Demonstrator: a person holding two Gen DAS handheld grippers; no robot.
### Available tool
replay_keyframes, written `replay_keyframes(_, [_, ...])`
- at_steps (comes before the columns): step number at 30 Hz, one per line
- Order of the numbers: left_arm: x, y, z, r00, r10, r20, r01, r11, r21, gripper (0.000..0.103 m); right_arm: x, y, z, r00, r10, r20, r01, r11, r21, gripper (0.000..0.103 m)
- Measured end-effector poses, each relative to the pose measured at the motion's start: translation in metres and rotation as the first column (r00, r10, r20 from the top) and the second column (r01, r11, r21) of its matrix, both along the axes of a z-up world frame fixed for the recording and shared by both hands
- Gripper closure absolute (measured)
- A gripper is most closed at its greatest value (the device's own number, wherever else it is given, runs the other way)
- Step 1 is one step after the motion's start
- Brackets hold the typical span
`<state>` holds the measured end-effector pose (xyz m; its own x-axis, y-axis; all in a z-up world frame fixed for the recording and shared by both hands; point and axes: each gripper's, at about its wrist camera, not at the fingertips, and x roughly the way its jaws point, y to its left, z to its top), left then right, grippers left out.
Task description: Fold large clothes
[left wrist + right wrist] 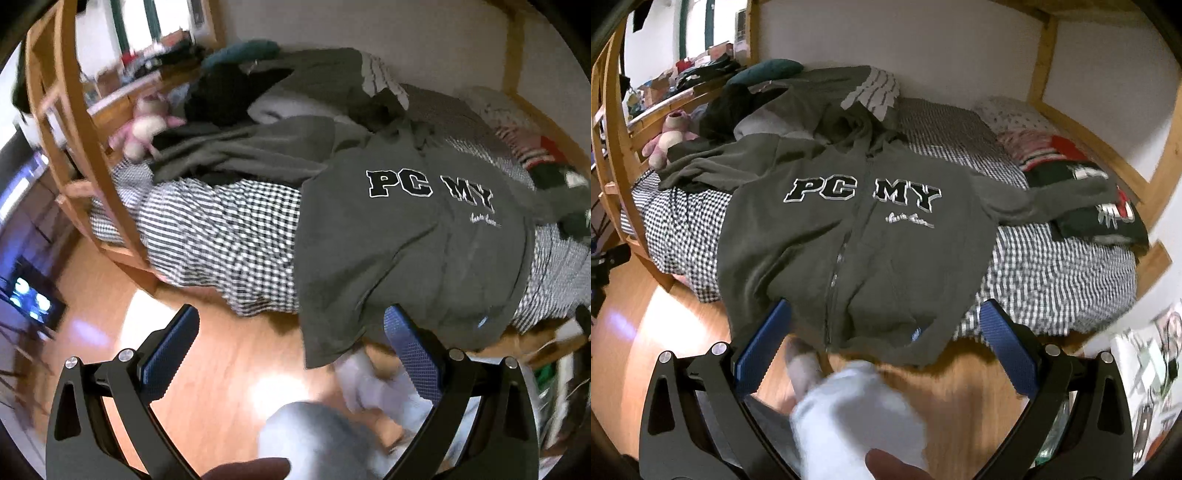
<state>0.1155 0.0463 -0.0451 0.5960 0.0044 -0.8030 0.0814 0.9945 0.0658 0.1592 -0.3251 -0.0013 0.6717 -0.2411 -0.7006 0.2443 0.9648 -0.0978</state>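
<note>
A grey zip hoodie (857, 236) with "PC MY" lettering lies front up, spread over a checked bedspread (1052, 266), its hem hanging over the bed's near edge. It also shows in the left wrist view (406, 240). Its left sleeve (713, 162) stretches toward the bed's left end; its right sleeve (1052, 195) lies over folded clothes. My left gripper (291, 332) is open and empty, in front of the hem's left corner, above the floor. My right gripper (884, 325) is open and empty, just in front of the hem's middle.
A wooden bunk frame (613, 155) stands at the bed's left end. A pink plush toy (670, 136) and dark clothes (724, 107) lie at the left. Folded dark and red garments (1089, 192) lie at the right. The person's legs (849, 406) and the wood floor (221, 369) are below.
</note>
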Motion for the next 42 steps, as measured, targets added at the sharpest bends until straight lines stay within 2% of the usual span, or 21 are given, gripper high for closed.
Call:
replay_keyframes(2, [0.028,0.010,-0.014,0.999,0.017,-0.028,-0.019,0.999,-0.047,0.004,0.024,0.009,-0.009,0.999,0.037,-0.006,-0.037,0.998,-0.043,0.003])
replay_keyframes(4, [0.052,0.022,-0.025,0.998,0.046,-0.033,-0.048,0.997,-0.062,0.004,0.046,0.020,-0.019,0.997,0.081,-0.018,-0.082,0.995,-0.053,0.003])
replay_keyframes(9, [0.112,0.046,-0.053,0.993,0.115,0.032,-0.116,0.993,0.016,0.004,0.112,0.057,-0.050,0.979,0.202,-0.034,-0.204,0.978,-0.047,0.003])
replay_keyframes(11, [0.139,0.060,-0.067,0.992,0.126,0.008,-0.126,0.992,0.019,0.004,0.139,0.076,-0.062,0.969,0.246,-0.039,-0.247,0.968,-0.033,0.003])
replay_keyframes(16, [0.191,0.118,-0.094,0.982,0.170,-0.084,-0.181,0.972,-0.150,0.004,0.186,0.120,-0.074,0.936,0.351,-0.026,-0.352,0.935,-0.037,0.003])
replay_keyframes(19, [0.219,0.157,-0.094,0.980,0.194,-0.043,-0.198,0.942,-0.272,0.004,0.218,0.148,-0.081,0.923,0.383,-0.032,-0.384,0.915,-0.121,0.003])
replay_keyframes(21, [0.239,0.181,-0.093,0.980,0.200,-0.012,-0.190,0.909,-0.370,0.004,0.236,0.158,-0.087,0.915,0.401,-0.044,-0.403,0.905,-0.137,0.003])
replay_keyframes(22, [0.256,0.200,-0.092,0.977,0.211,0.010,-0.185,0.877,-0.444,0.004,0.244,0.163,-0.091,0.910,0.412,-0.047,-0.414,0.900,-0.133,0.003])
replay_keyframes(24, [0.280,0.225,-0.094,0.968,0.245,0.058,-0.177,0.829,-0.531,0.004,0.265,0.174,-0.099,0.901,0.430,-0.056,-0.434,0.893,-0.117,0.003])
replay_keyframes(27, [0.310,0.242,-0.099,0.949,0.302,0.089,-0.208,0.814,-0.543,0.004,0.291,0.186,-0.112,0.891,0.449,-0.065,-0.453,0.888,-0.075,0.003])
replay_keyframes(30, [0.349,0.262,-0.112,0.946,0.324,-0.004,-0.268,0.775,-0.573,0.004,0.311,0.200,-0.119,0.878,0.475,-0.056,-0.477,0.878,-0.039,0.003])
replay_keyframes(32, [0.371,0.279,-0.126,0.937,0.339,-0.081,-0.311,0.708,-0.635,0.004,0.328,0.212,-0.124,0.863,0.501,-0.056,-0.504,0.863,-0.033,0.002])
replay_keyframes(34, [0.389,0.297,-0.140,0.913,0.368,-0.176,-0.385,0.635,-0.669,0.004,0.346,0.225,-0.127,0.852,0.520,-0.061,-0.523,0.851,-0.048,0.002])
replay_keyframes(35, [0.395,0.308,-0.149,0.890,0.391,-0.233,-0.432,0.563,-0.705,0.004,0.353,0.228,-0.128,0.848,0.526,-0.063,-0.529,0.847,-0.051,0.002])
replay_keyframes(36, [0.399,0.316,-0.156,0.879,0.397,-0.266,-0.451,0.506,-0.735,0.005,0.361,0.233,-0.129,0.843,0.534,-0.061,-0.537,0.842,-0.050,0.002])
replay_keyframes(37, [0.405,0.324,-0.161,0.867,0.409,-0.284,-0.459,0.438,-0.773,0.005,0.369,0.237,-0.131,0.838,0.543,-0.059,-0.545,0.837,-0.044,0.002])
replay_keyframes(38, [0.408,0.328,-0.160,0.862,0.422,-0.279,-0.458,0.416,-0.786,0.005,0.376,0.239,-0.133,0.835,0.547,-0.061,-0.549,0.835,-0.040,0.002])
replay_keyframes(42, [0.436,0.331,-0.145,0.870,0.435,-0.233,-0.430,0.435,-0.791,0.005,0.396,0.247,-0.145,0.825,0.561,-0.073,-0.563,0.826,-0.023,0.002])
